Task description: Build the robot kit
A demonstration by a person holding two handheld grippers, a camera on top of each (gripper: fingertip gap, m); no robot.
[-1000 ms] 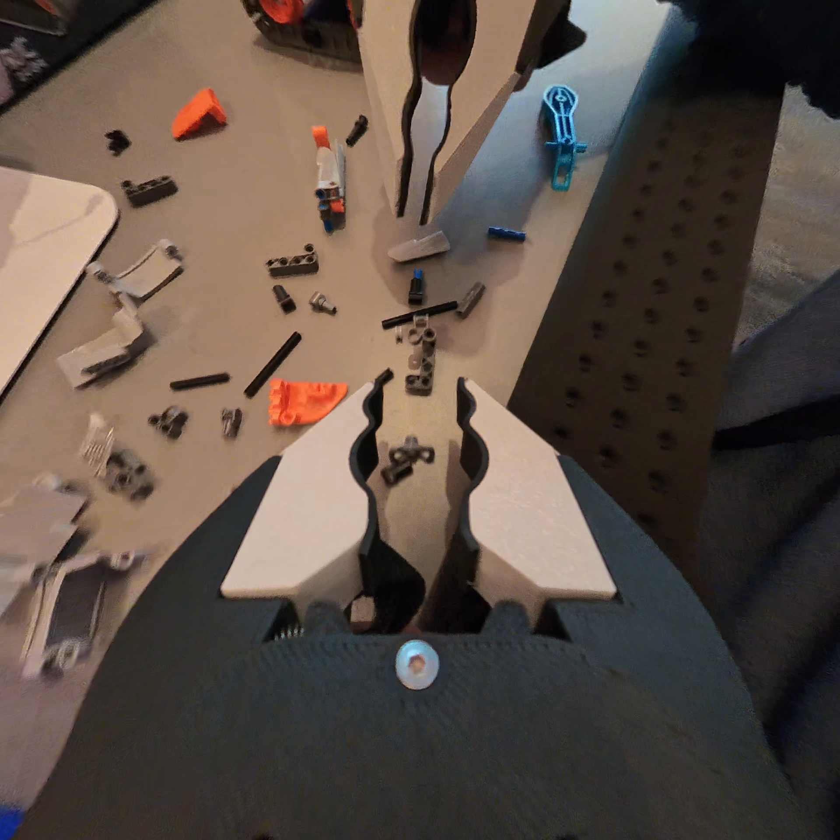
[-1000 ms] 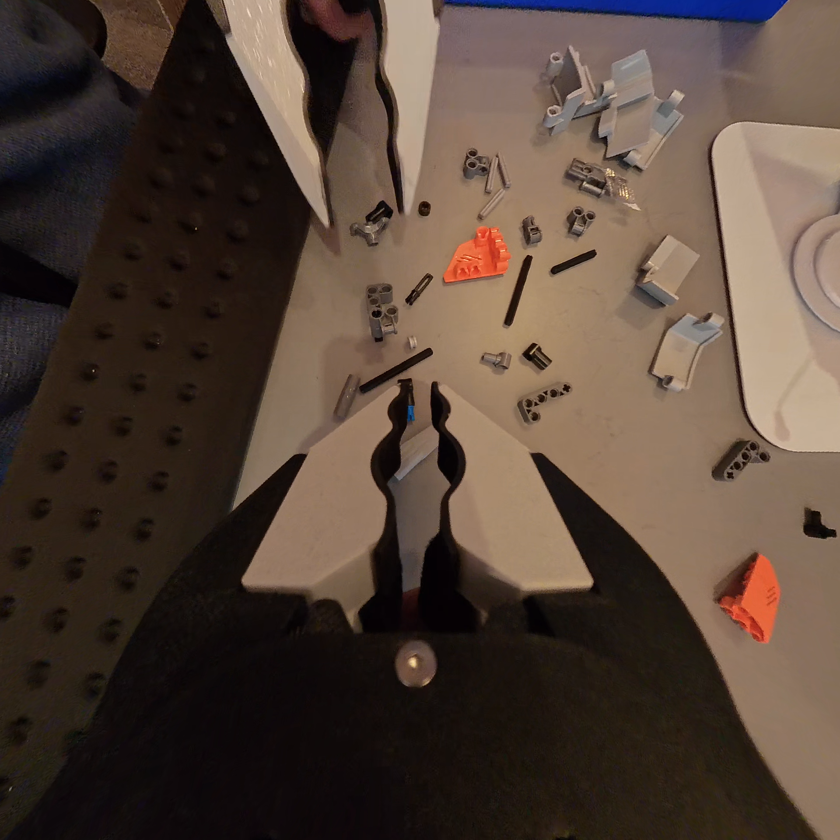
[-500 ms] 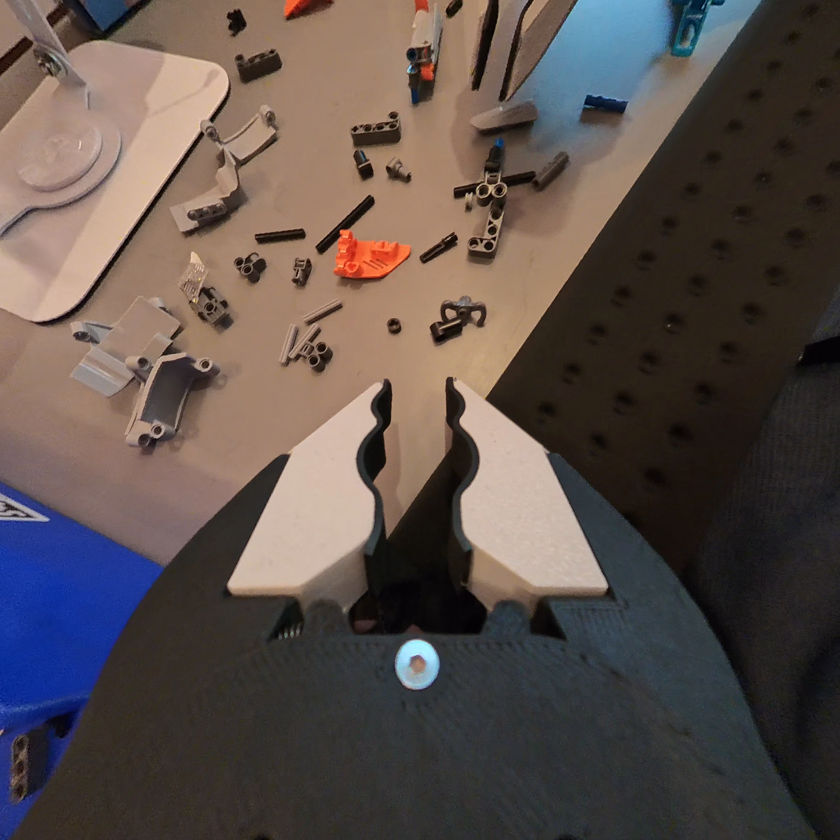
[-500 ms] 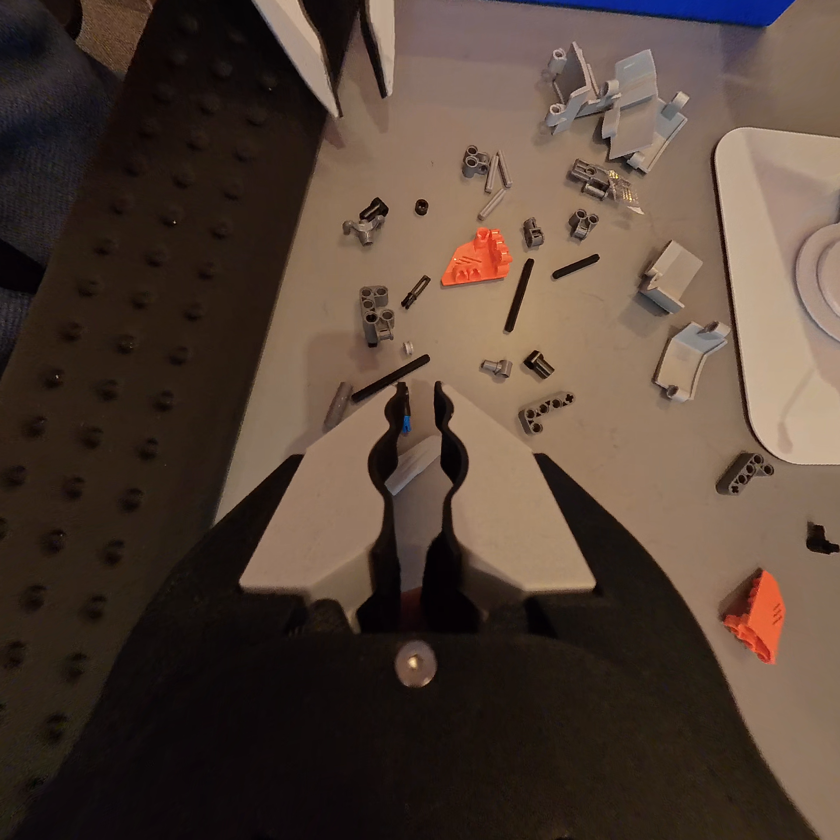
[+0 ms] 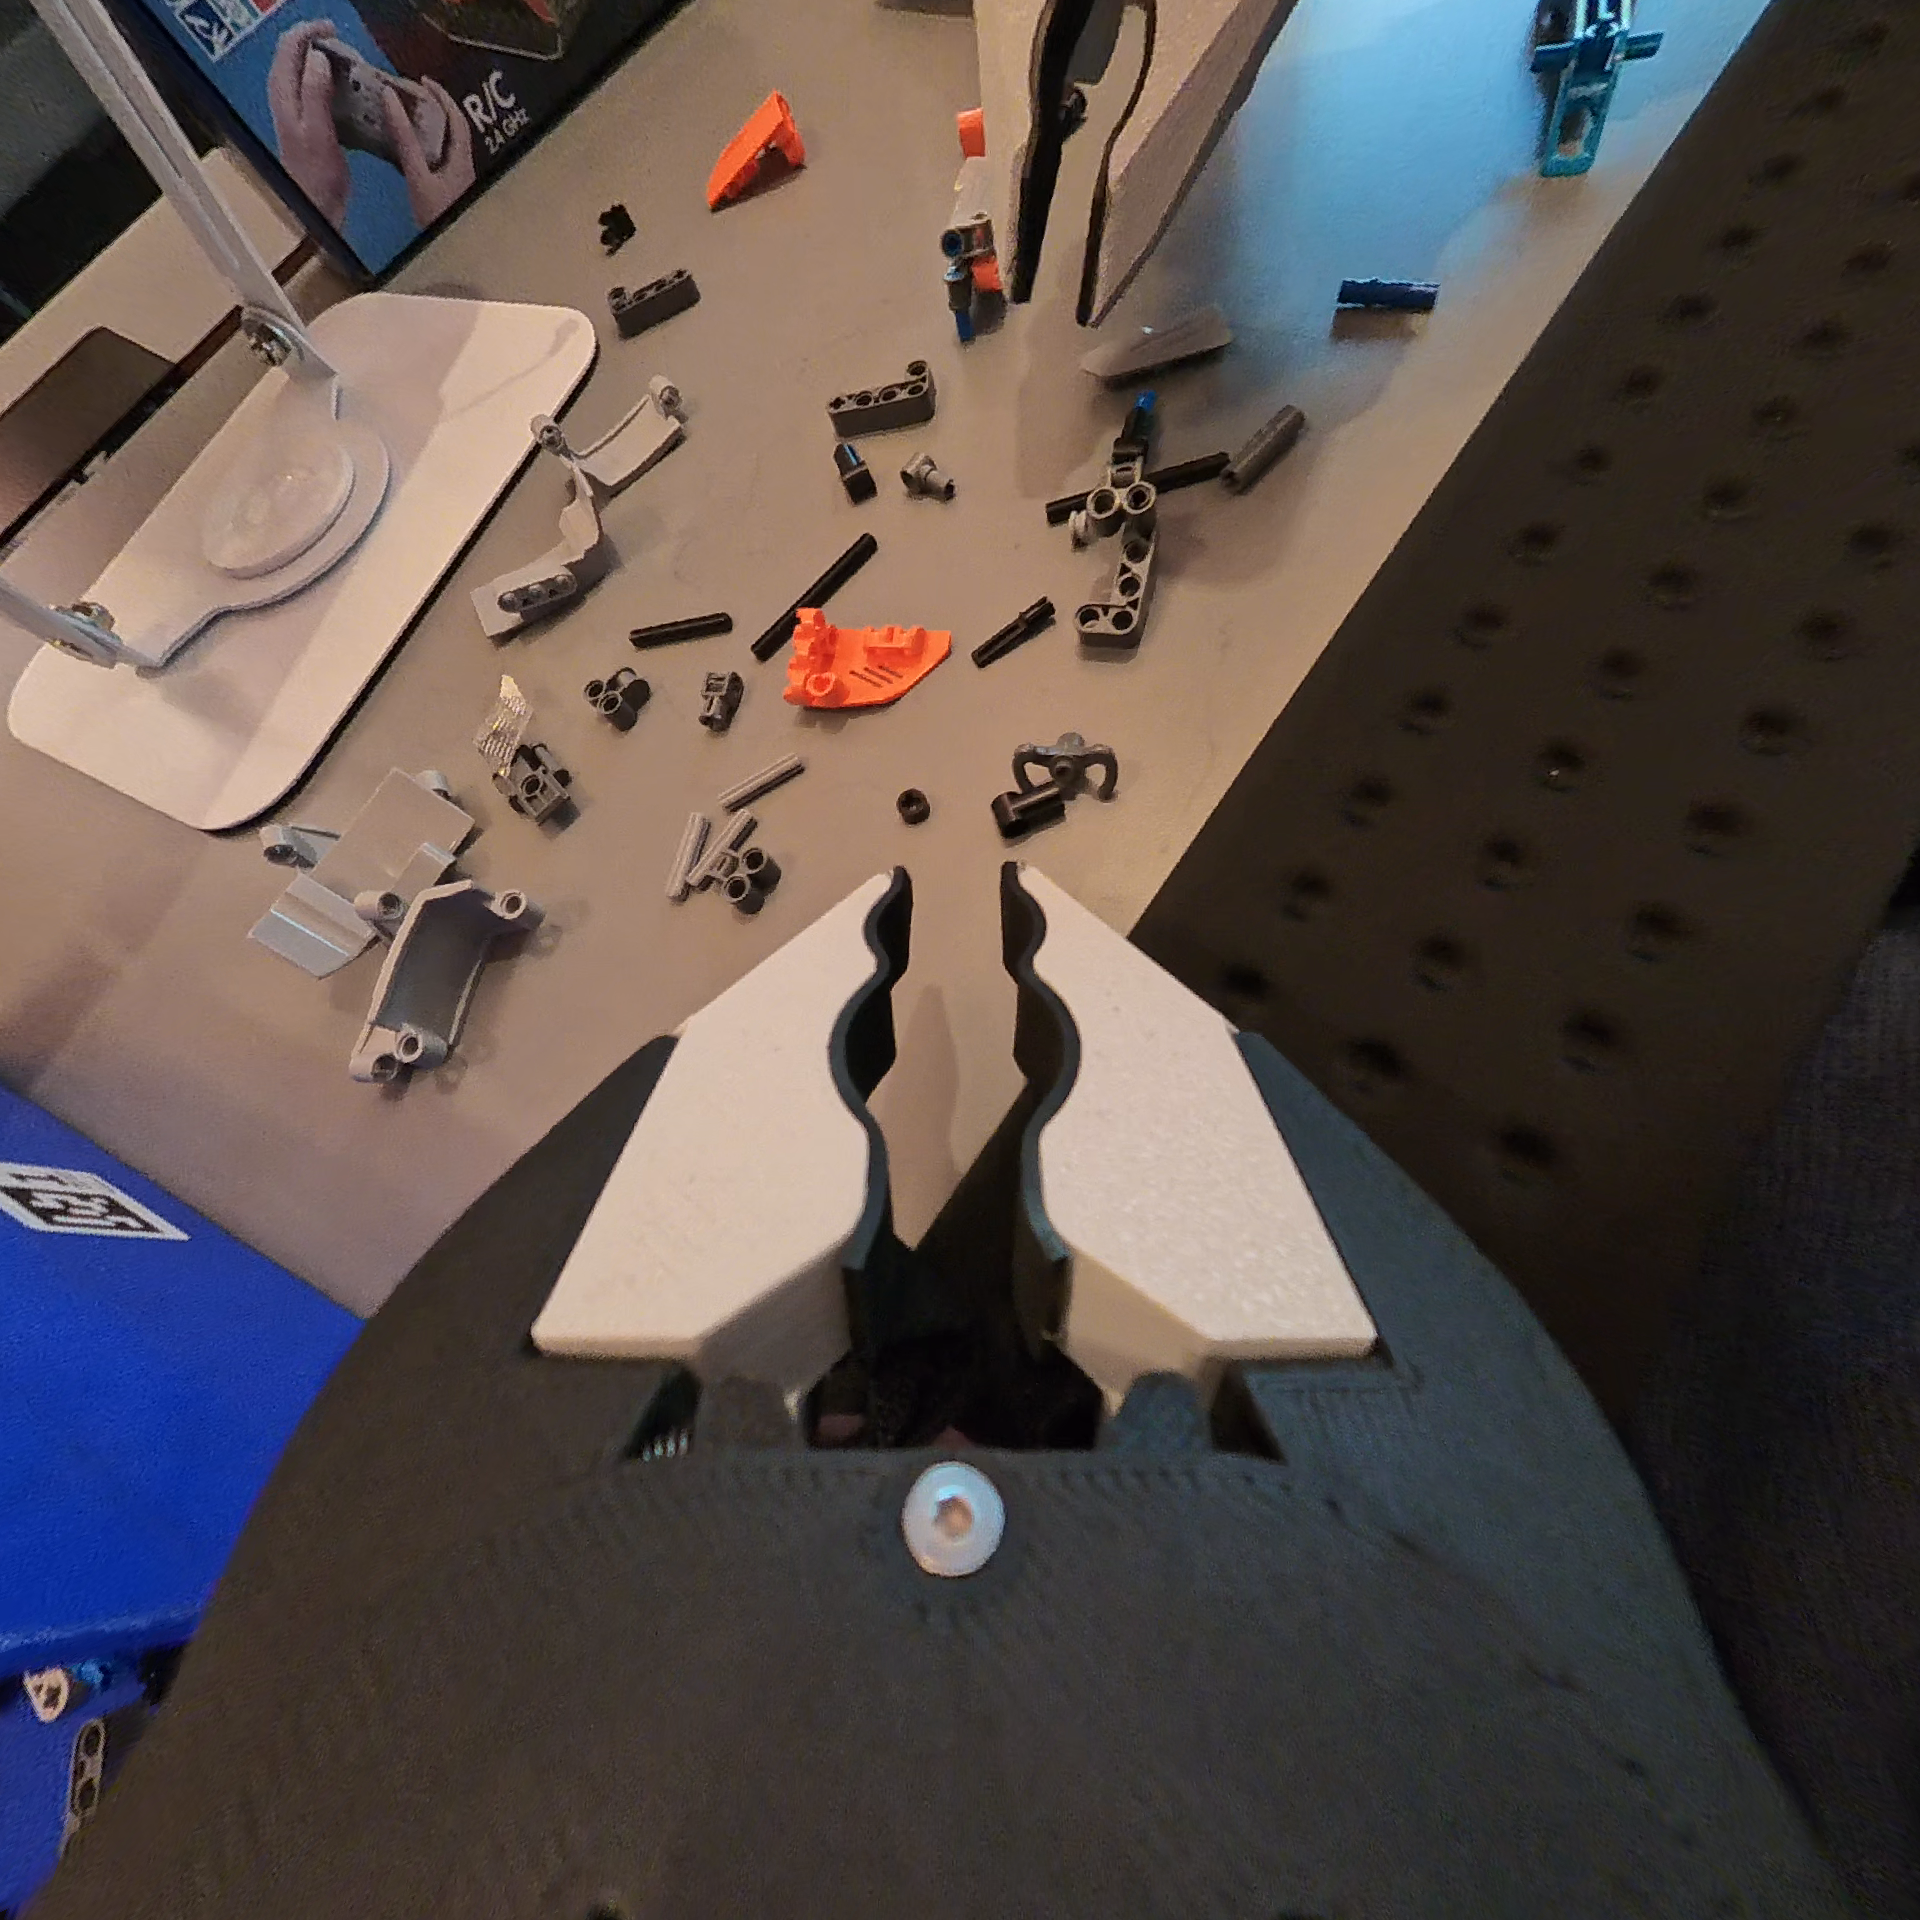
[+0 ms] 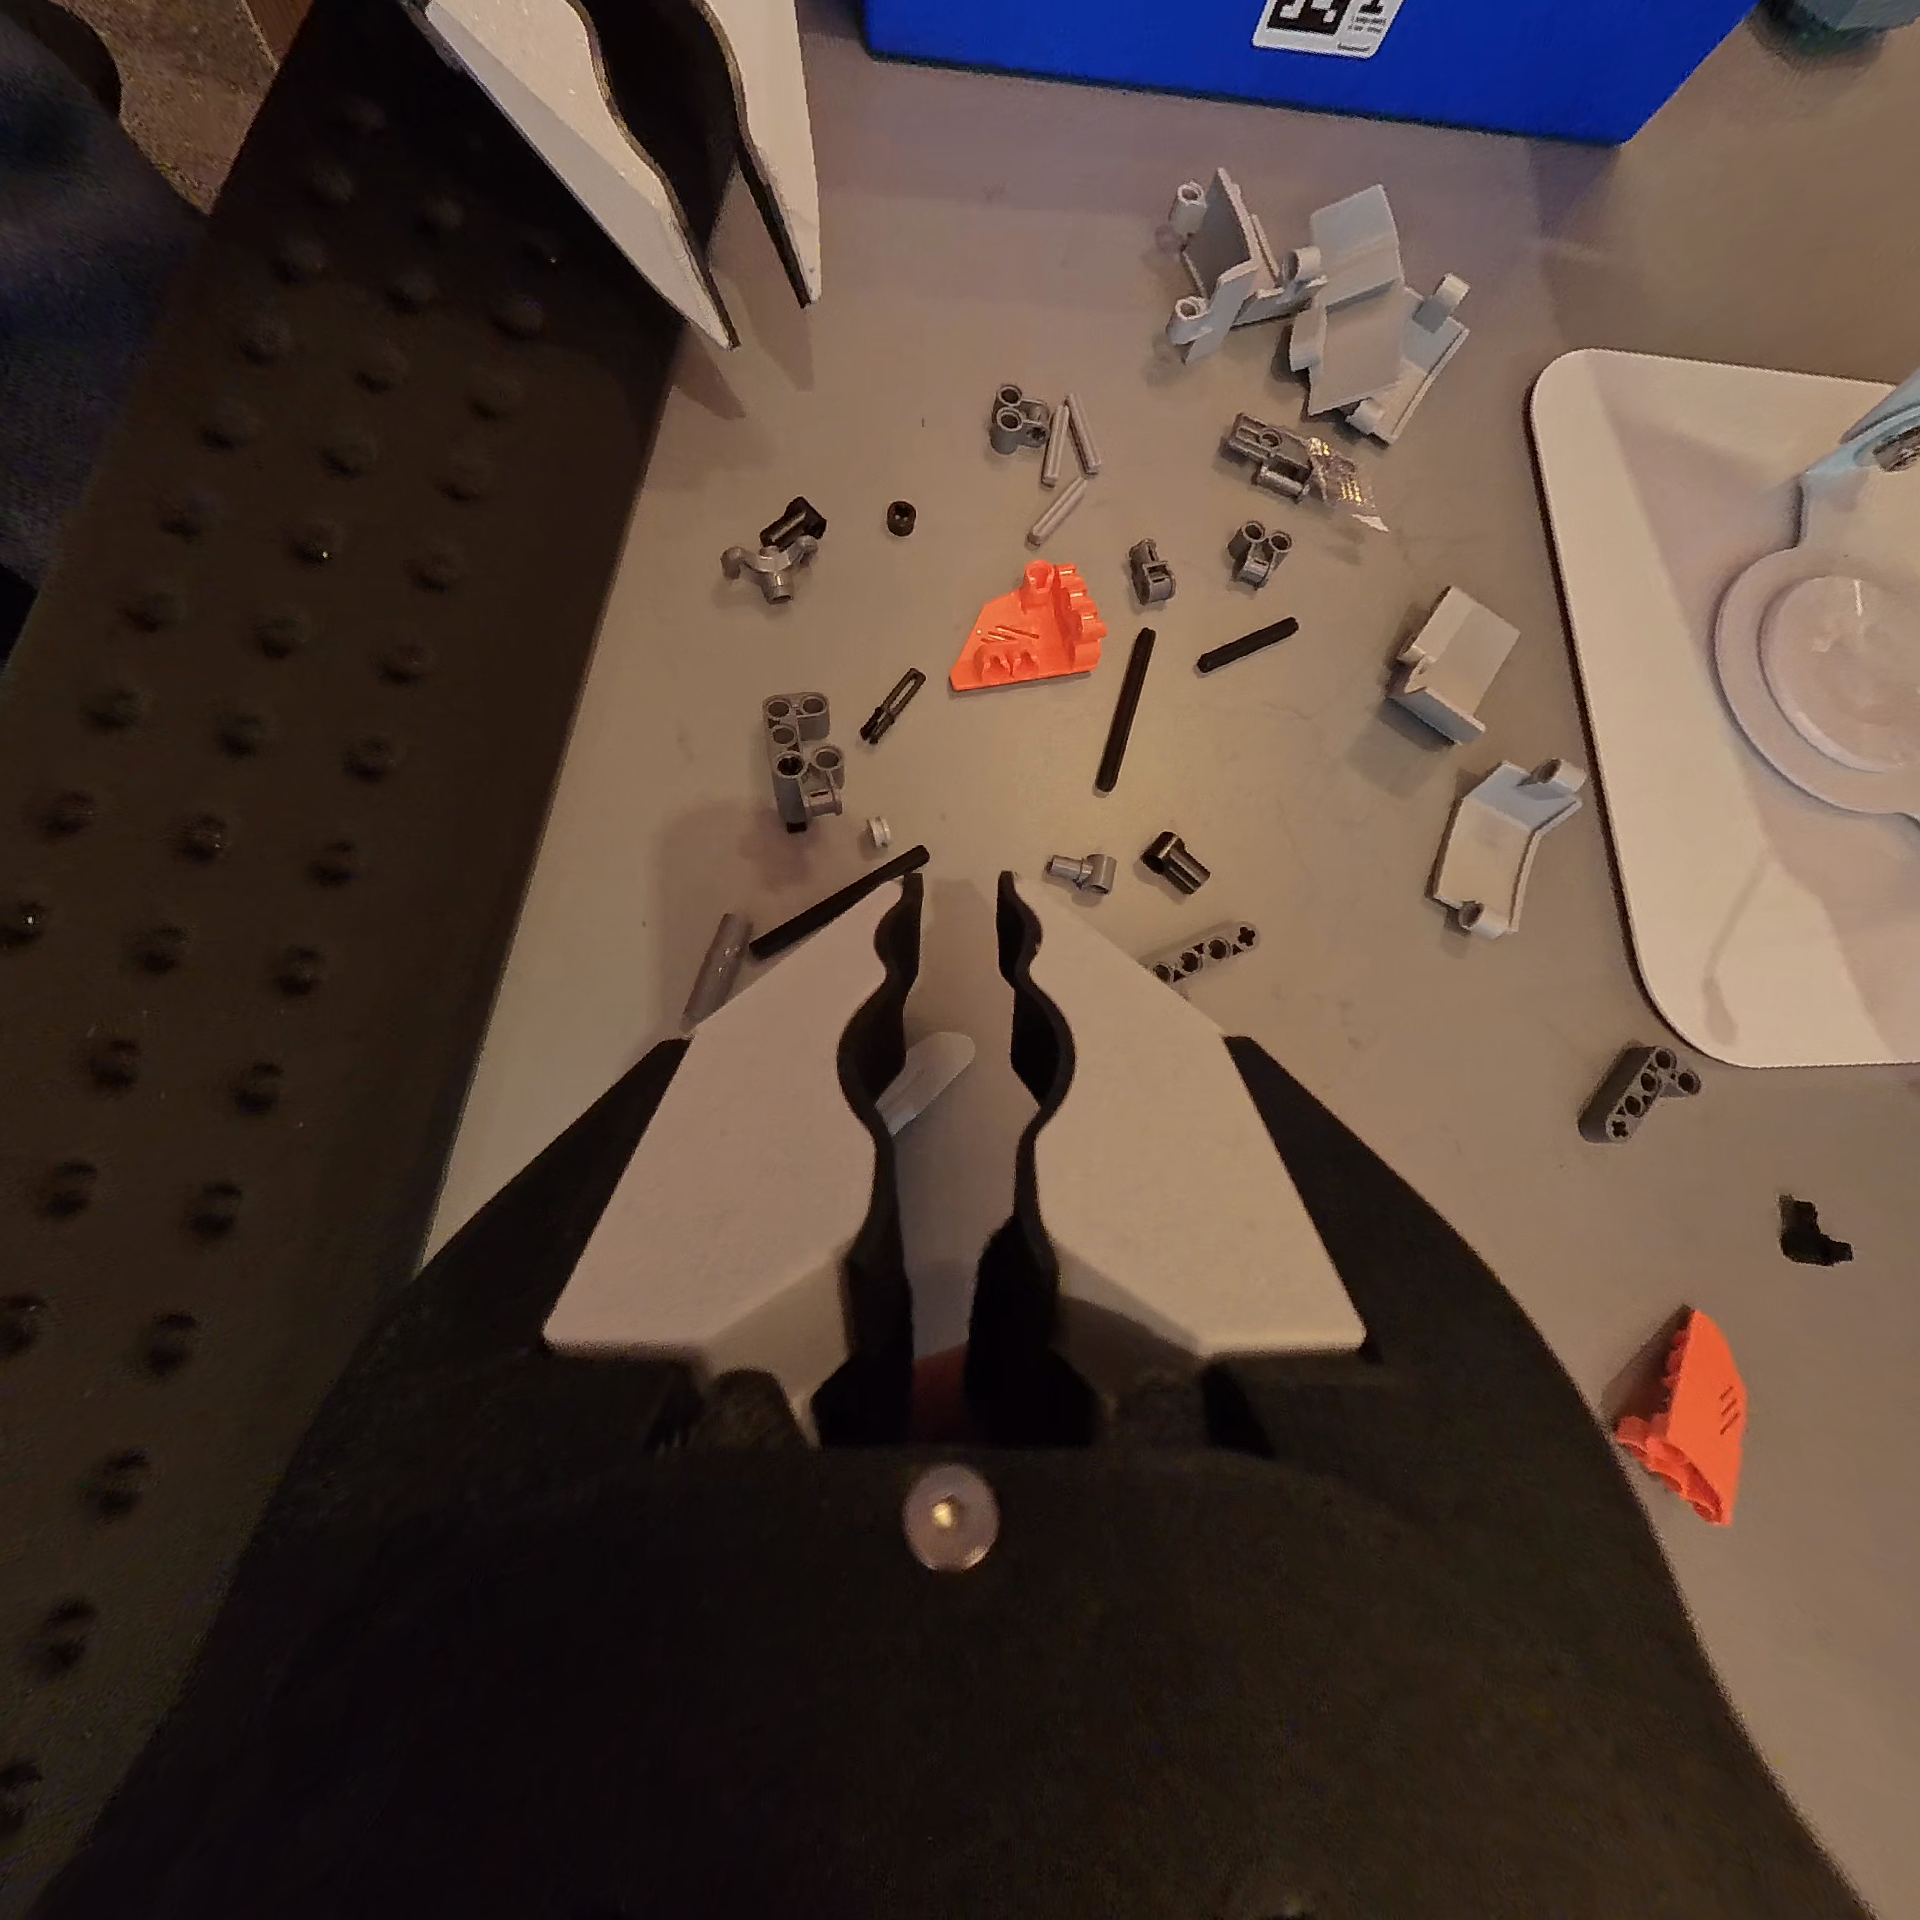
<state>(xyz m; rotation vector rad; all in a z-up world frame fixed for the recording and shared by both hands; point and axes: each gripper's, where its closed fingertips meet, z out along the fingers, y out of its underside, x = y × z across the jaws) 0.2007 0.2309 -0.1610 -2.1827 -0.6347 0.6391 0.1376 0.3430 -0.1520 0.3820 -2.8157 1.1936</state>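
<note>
My left gripper is open and empty, held above the grey table near its edge. Just beyond its tips lie a small black ring and a grey claw piece; an orange panel lies farther on. My right gripper is slightly open and empty, low over the table. A light grey wedge lies on the table under its gap, and a black axle lies by its left tip. Each gripper's white fingers show in the other's view.
Several small grey and black parts are scattered over the table. A black perforated board runs along the table's edge. A white stand base sits on one side, a blue box near the left gripper. A second orange piece lies apart. My hands' fingertips stand some 15 cm from each other.
My left gripper has pulled back and up from the parts, and its jaws have narrowed. My right gripper has stayed nearly in place, and its jaws have opened a little.
</note>
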